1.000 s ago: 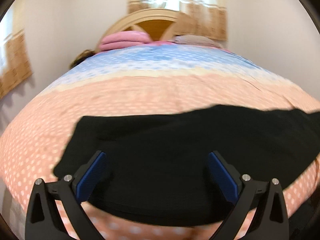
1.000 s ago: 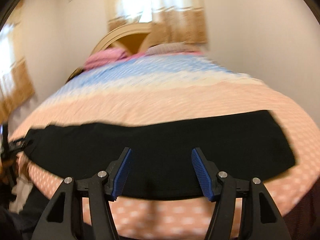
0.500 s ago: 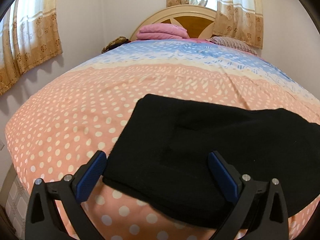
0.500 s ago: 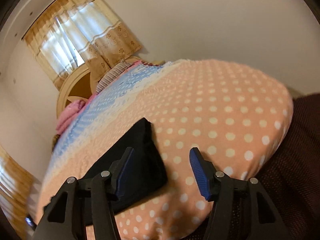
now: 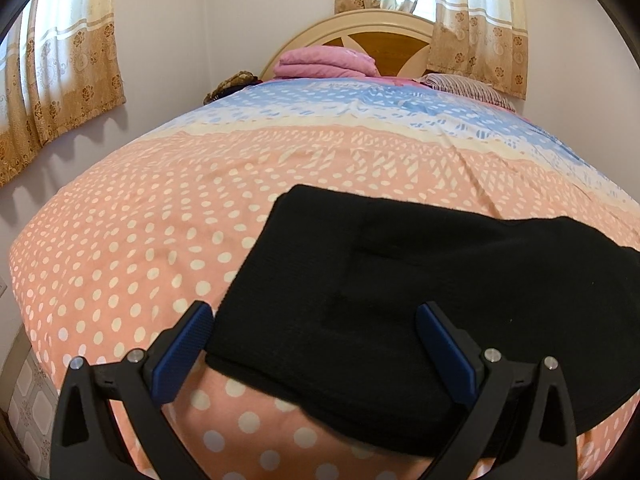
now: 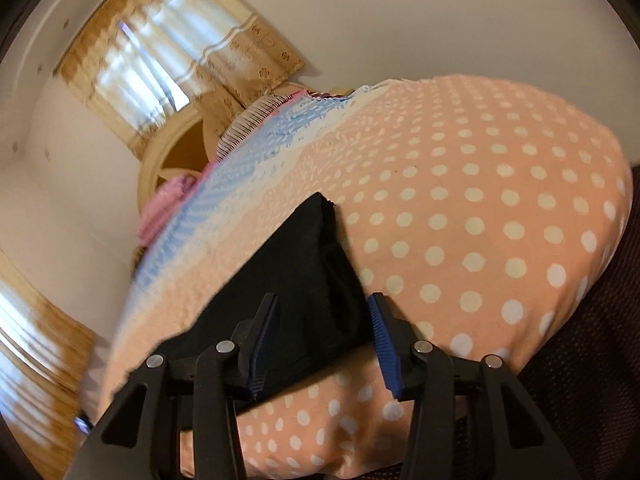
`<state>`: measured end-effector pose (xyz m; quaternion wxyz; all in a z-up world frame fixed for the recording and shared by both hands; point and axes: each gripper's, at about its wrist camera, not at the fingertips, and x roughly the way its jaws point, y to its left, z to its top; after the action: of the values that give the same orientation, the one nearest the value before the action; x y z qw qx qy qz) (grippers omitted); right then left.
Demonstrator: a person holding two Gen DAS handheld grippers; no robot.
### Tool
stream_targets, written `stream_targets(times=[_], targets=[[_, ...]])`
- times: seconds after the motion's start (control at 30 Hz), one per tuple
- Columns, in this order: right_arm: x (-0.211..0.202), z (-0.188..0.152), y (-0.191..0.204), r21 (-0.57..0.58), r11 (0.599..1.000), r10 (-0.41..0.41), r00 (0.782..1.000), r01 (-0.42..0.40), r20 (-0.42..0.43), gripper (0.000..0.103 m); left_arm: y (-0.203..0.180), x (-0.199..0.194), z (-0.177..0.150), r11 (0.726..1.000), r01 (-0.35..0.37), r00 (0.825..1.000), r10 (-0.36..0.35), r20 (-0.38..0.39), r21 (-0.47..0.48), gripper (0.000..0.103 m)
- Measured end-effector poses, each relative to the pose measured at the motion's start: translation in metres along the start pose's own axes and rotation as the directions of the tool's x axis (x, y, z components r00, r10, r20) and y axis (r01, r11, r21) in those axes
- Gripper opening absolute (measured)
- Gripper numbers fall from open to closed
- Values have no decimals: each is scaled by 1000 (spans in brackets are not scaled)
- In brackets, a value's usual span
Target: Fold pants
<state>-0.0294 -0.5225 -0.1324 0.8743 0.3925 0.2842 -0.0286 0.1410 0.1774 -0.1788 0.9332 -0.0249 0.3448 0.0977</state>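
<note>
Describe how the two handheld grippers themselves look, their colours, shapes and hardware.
Both match. The left gripper and right gripper have black angular plastic fingers with triangular cut-outs, silver round screw heads at the joints, and ribbed blue pads on the inner faces. No cables, labels or sleeves show.

Bedroom: bed [image 5: 160, 240], headboard [image 5: 384, 28], curtains [image 5: 68, 80].

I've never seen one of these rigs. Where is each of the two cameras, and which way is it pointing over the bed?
Left wrist: sits on the left gripper, level, looking up the polka-dot peach bedspread toward the wooden headboard; its open blue-padded fingers frame the folded black pants.
Right wrist: sits on the right gripper, rolled sideways, looking along the pants' end; its open fingers show.
Both share the pants, bedspread, headboard.
</note>
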Motion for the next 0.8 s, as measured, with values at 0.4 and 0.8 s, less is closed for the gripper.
stream_targets(times=[0.4,0.8], targets=[[-15,-13,17,-37,996,80,993,-78,83,8,2,1,-1,1000,4,1000,-4,3,-4,103],[-28,-40,129,-330,926,214,975,-183,60,8,3,0,-1,1000,4,1000,-4,6,-6,103]])
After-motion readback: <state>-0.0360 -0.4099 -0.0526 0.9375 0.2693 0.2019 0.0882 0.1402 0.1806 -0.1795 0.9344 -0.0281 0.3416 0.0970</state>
